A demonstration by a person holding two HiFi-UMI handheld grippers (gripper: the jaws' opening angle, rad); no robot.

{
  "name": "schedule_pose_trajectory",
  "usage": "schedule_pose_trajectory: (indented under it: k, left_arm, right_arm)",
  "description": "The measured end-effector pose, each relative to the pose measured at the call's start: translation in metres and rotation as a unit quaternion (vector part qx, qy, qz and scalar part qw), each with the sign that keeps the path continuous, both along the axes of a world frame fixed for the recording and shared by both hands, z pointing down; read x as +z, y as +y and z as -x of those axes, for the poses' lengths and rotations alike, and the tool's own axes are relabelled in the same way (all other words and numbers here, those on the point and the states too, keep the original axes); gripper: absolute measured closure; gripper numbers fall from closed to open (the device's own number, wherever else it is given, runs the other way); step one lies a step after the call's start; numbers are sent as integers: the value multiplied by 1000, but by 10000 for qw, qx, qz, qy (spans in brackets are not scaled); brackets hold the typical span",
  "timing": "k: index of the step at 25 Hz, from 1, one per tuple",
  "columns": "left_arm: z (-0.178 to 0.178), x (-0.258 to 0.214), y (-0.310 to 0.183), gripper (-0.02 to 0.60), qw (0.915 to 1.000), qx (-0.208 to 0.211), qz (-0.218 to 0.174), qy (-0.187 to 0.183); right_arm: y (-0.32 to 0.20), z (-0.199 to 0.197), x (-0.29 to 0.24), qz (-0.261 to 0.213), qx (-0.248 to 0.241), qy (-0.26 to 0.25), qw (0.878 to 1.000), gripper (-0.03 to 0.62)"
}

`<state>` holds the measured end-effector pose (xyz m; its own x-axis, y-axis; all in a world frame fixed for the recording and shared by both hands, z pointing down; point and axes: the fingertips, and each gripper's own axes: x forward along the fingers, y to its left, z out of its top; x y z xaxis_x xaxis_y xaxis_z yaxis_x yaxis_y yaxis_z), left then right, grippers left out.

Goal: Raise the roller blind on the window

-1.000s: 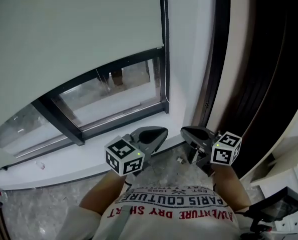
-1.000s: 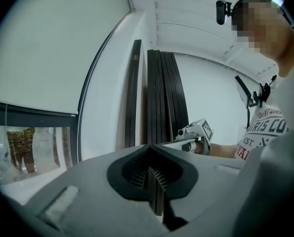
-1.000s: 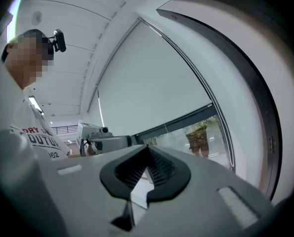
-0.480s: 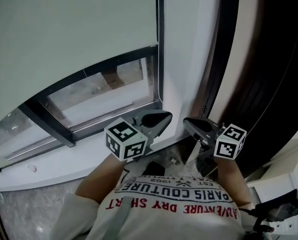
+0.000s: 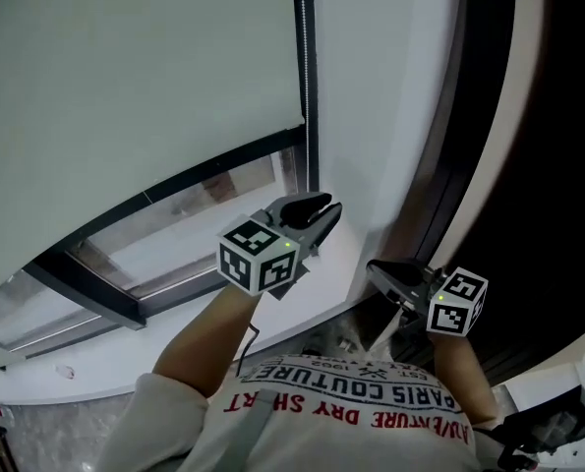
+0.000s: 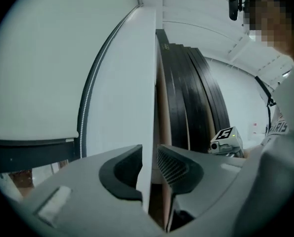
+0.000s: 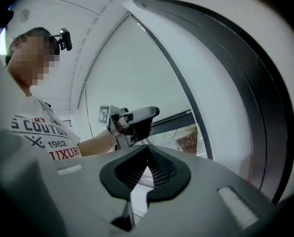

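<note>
Two things matter for the step in hand, which I judge to be taking hold of the bead chain (image 5: 303, 87) at the right edge of the roller blind (image 5: 125, 77): line up first, then close. The blind hangs low over the window, with only a strip of glass (image 5: 233, 180) showing beneath it, so the raising is not yet begun.

The left gripper (image 5: 323, 209) is held out level on a stretched forearm, near the chain's lower end. Its jaws have just been opening and stand released, with nothing between them but the far white wall edge. In the left gripper view the chain (image 6: 90, 90) lies left of the jaws. The hand should therefore shift left until one strand sits between the pads, then clench and pull straight down. Which strand raises the blind I cannot tell.

The right gripper (image 5: 379, 268) is lower and to the right, nearer the body, with its jaws clenched on nothing.
</note>
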<state>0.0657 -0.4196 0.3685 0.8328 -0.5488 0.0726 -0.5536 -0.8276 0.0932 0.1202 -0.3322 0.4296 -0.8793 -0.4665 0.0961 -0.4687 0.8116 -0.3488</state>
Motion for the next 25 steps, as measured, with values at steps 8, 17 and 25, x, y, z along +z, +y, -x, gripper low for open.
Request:
schedule_pose_trajectory:
  k: [8, 17, 25]
  left_arm:
    - [11, 19, -127, 460, 9990, -166, 47, -416]
    - [-9, 41, -180, 454, 9983, 47, 172, -549]
    - [-13, 51, -184, 566, 9981, 103, 259, -542]
  right_arm:
    - [-52, 26, 8, 45, -31, 132, 9999, 589]
    - [-83, 31, 28, 157, -40, 128, 9998, 590]
    - [-84, 32, 36, 205, -29, 141, 9997, 589]
